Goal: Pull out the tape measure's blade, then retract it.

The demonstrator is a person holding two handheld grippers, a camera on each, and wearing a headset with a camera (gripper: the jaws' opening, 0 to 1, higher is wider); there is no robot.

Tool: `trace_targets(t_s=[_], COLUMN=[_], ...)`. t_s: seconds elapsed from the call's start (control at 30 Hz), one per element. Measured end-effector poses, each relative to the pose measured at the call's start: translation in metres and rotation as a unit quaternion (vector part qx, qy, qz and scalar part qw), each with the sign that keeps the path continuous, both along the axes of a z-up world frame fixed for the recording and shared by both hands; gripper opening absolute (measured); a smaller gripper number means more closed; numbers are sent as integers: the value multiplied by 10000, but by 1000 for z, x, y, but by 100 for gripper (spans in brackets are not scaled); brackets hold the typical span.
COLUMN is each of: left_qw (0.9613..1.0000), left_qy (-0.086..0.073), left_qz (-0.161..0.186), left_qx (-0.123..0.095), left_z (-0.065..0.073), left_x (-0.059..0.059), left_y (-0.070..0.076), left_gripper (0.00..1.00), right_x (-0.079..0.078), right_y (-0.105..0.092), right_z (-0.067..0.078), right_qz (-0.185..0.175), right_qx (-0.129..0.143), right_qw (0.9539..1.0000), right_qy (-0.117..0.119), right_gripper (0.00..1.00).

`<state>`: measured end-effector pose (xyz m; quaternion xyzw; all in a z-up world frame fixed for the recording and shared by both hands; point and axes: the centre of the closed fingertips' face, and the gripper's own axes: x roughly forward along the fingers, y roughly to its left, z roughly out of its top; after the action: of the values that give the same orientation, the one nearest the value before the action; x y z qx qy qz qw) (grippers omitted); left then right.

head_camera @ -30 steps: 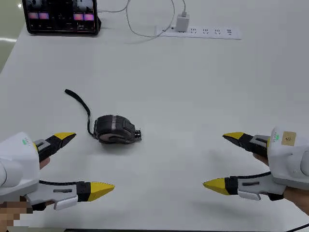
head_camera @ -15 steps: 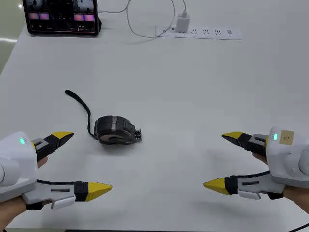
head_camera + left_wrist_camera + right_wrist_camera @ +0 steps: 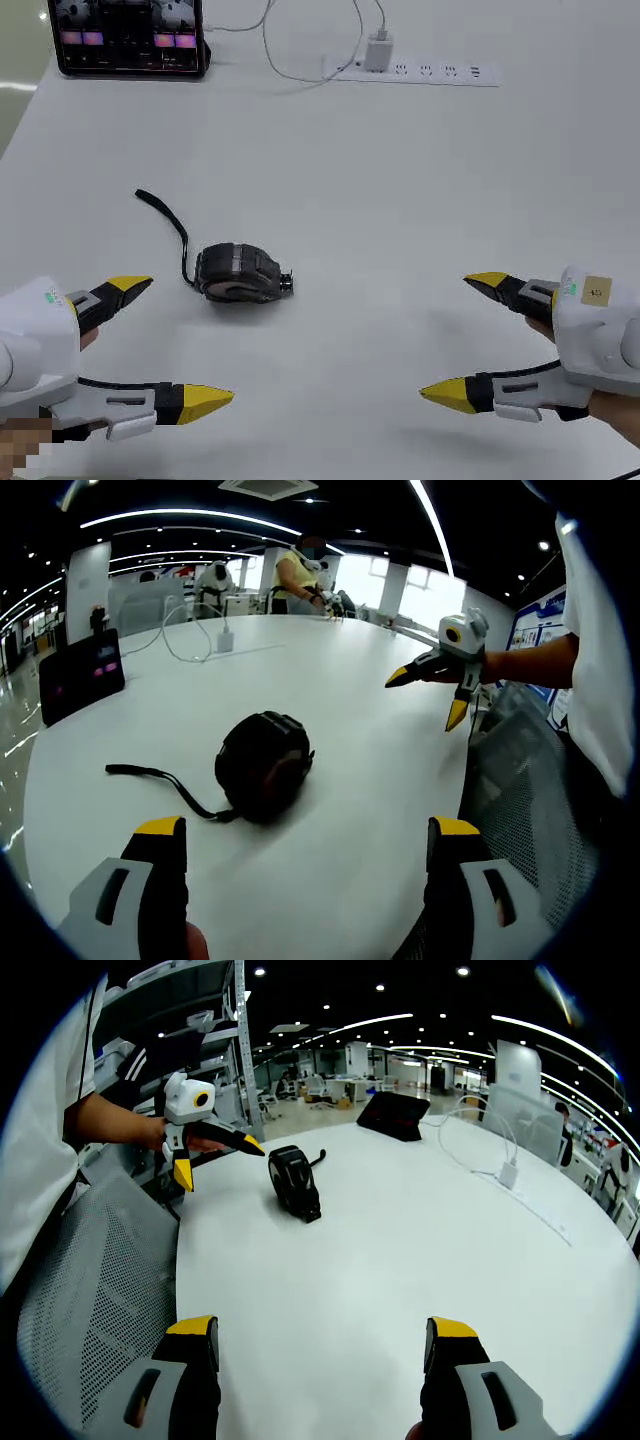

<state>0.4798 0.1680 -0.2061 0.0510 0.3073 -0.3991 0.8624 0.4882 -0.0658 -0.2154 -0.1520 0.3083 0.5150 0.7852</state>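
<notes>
The left gripper (image 3: 190, 340) is hovering at the near left of the white counter (image 3: 400, 180), its two fingers spread wide. One black tape measure (image 3: 240, 272) is lying just beyond it. The right gripper (image 3: 445, 336) is hovering at the near right, its two fingers equally spread.
</notes>
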Motion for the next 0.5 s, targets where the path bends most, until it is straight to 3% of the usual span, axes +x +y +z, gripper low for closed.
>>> trace_targets(t_s=[0.5], left_qw=[10000], left_qy=[-20], left_qz=[-13], left_qx=[64], left_z=[-1], left_x=[2], left_y=[4], left_gripper=[99], right_x=[2], right_y=[2], right_z=[0], right_qz=[4], right_qx=[35], right_qw=[10000], right_qy=[22], right_gripper=[91])
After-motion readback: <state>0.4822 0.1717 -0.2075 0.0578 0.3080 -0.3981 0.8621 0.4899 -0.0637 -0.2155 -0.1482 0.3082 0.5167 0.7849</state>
